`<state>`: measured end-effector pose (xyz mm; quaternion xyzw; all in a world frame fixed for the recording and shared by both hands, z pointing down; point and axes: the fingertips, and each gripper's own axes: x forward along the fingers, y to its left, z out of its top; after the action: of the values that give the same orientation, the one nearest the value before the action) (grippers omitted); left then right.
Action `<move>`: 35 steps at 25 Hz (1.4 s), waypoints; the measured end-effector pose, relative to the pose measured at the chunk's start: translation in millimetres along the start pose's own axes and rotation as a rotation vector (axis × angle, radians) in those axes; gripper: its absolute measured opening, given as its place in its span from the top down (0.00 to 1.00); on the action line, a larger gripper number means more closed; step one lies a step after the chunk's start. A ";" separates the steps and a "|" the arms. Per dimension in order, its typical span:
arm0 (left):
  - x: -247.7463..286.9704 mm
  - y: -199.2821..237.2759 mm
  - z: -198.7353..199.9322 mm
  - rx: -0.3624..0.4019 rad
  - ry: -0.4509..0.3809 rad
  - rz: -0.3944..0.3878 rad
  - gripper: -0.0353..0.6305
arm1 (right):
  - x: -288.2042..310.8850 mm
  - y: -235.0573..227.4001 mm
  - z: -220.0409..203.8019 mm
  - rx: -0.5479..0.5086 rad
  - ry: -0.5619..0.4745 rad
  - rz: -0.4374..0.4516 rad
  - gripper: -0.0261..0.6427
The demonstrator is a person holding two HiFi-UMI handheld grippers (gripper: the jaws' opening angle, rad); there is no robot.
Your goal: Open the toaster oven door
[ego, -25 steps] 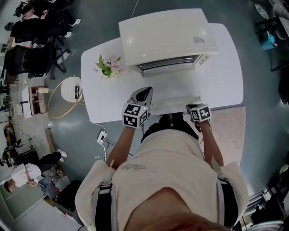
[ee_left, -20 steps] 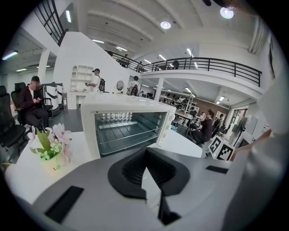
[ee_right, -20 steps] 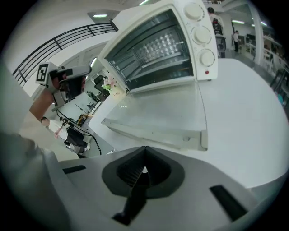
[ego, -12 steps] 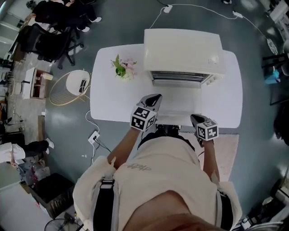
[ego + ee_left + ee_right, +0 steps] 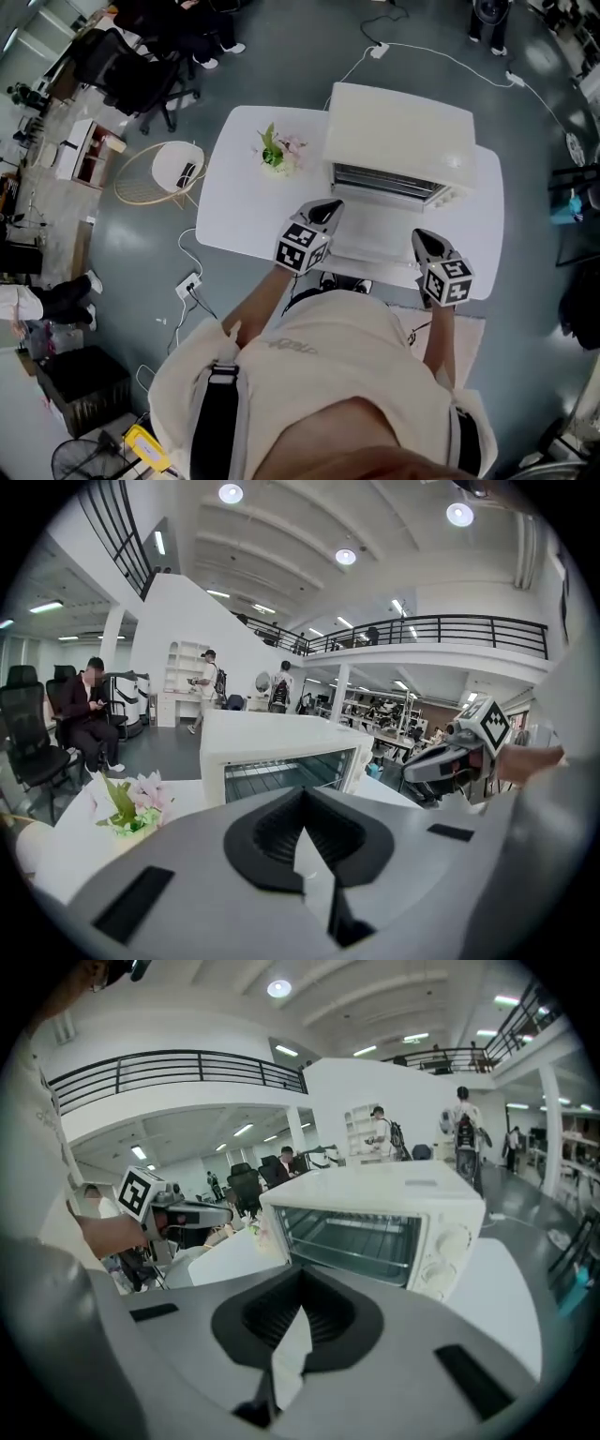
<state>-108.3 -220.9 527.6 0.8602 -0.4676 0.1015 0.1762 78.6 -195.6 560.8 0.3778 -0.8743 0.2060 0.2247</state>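
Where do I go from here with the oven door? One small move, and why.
Probably just ease the left gripper and right gripper back toward you. Their jaws are together on nothing, the white toaster oven shows its wire racks uncovered, and its door lies flat in front, so it looks already open.

Right tool (image 5: 292,1335) fills the lower frame, jaws drawn together with only a thin sliver between them, nothing in it. Ahead sits a white toaster oven (image 5: 375,1227) on a white worktop (image 5: 506,1297), wire rack visible inside, knobs (image 5: 448,1246) on its right side. At left, a hand (image 5: 103,1234) holds the left tool (image 5: 220,1213), which points toward the oven.
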 end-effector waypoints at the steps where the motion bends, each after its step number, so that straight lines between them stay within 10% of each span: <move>1: -1.3 1.5 5.2 0.005 -0.010 0.003 0.92 | -1.3 0.5 8.7 -0.015 -0.017 0.000 0.95; 35: 6.6 -11.6 170.2 0.148 -0.325 0.010 0.92 | -81.9 -38.2 164.8 -0.218 -0.427 -0.105 0.95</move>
<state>-93.3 -287.8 371.3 0.8735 -0.4857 -0.0036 0.0341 118.5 -260.4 388.9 0.4313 -0.8981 0.0141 0.0847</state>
